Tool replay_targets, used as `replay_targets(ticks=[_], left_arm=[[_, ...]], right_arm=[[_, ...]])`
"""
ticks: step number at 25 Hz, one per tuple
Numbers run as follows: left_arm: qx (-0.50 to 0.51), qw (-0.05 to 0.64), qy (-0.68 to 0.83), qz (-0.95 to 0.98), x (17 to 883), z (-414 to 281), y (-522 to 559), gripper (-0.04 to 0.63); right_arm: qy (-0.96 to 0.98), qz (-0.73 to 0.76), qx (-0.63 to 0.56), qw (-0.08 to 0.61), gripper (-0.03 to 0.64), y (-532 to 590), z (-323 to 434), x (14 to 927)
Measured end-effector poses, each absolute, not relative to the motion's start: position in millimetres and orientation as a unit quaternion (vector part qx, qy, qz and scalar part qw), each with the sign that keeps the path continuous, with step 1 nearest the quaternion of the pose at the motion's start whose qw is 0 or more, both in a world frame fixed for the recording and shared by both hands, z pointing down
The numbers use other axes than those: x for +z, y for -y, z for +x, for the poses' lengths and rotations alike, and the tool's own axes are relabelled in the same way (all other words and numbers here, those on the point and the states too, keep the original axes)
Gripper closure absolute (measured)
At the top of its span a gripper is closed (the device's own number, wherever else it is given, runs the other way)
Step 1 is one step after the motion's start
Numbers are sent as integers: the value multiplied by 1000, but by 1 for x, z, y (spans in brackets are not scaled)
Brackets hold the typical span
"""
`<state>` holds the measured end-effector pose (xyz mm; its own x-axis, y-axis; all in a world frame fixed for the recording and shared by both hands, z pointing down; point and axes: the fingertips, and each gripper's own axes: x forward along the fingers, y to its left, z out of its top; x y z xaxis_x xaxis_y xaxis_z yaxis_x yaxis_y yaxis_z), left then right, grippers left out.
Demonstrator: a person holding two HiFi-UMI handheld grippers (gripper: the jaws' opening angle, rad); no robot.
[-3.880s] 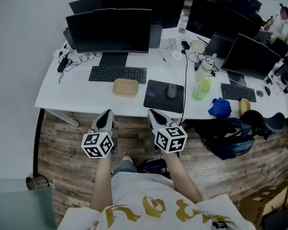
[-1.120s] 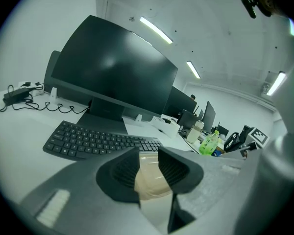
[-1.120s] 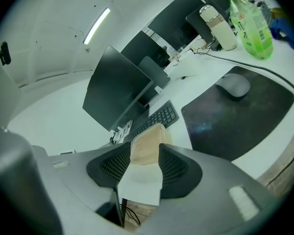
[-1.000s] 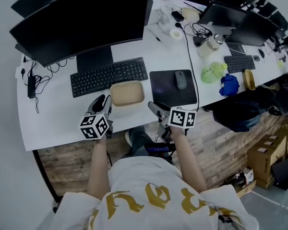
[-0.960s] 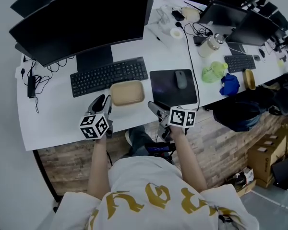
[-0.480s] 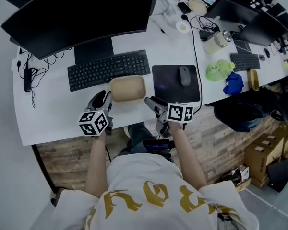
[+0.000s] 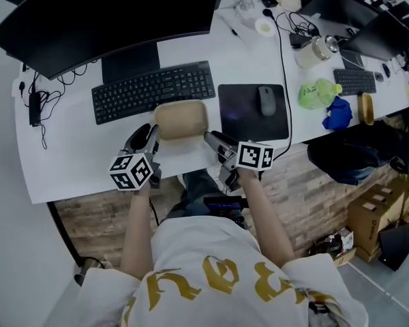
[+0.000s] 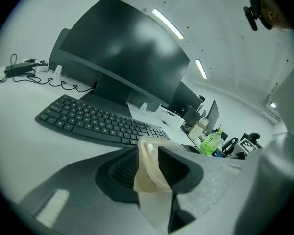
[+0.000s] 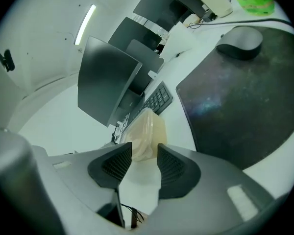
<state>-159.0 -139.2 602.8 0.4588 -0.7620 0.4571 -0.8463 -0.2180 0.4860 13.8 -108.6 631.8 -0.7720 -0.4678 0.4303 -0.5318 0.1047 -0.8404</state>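
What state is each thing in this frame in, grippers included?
left gripper: jaws apart, container's edge between them
right gripper: jaws apart, container just ahead
container: lid on, resting on the desk
monitor: screen dark
mouse: lying on the mouse pad
green bottle: upright, cap on

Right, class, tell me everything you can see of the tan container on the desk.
The tan container is a shallow, round-cornered rectangular box, apparently translucent plastic with a lid. It lies flat on the white desk between the keyboard and the desk's near edge, beside the mouse pad. The left gripper has its open fingers astride one end; the right gripper, open, points at the other.
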Motion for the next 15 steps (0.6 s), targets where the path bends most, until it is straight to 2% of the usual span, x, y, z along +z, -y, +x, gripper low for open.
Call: replay_targets(ticks=[7, 9, 15], left_arm=[[61, 358, 518, 774, 607, -161, 139, 482], [62, 359, 519, 773, 608, -162, 139, 482], [53, 365, 516, 773, 608, -161, 141, 482]], right_arm=[[738, 325, 591, 21, 462, 106, 9, 636], [737, 323, 593, 22, 491, 105, 9, 636], [737, 316, 597, 21, 502, 106, 6, 634]])
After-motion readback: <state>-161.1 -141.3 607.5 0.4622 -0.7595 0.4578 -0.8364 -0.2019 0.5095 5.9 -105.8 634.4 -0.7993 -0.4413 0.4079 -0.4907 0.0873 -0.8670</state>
